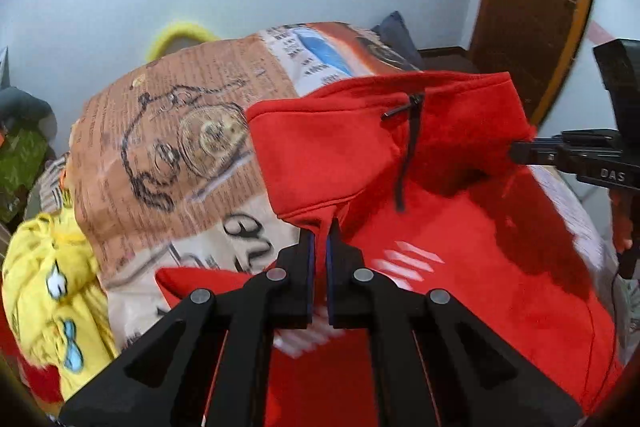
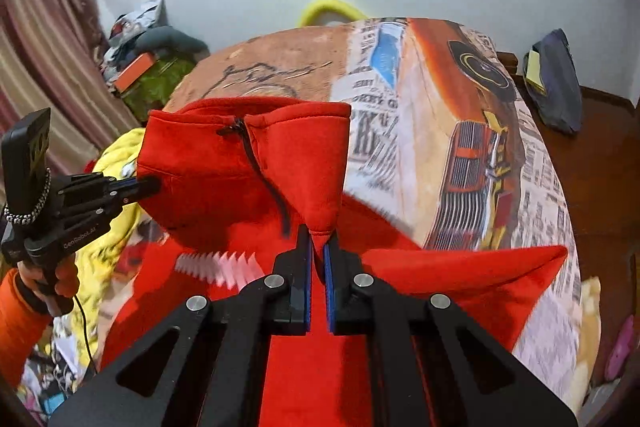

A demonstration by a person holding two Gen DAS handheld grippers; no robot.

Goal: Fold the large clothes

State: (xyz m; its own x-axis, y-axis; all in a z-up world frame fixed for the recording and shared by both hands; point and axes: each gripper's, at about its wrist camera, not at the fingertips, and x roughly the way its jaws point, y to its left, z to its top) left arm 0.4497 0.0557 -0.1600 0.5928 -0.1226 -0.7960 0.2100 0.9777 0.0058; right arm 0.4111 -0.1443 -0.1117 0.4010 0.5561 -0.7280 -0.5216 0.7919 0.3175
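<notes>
both grippers, left gripper (image 1: 320, 227) and right gripper (image 2: 318, 231), pinch red hoodie (image 1: 460, 247), hem hidden.

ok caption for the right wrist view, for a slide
Both tongs, right and left, pinch the bottom edge of a red hoodie, lifted above a printed bedspread.
</notes>
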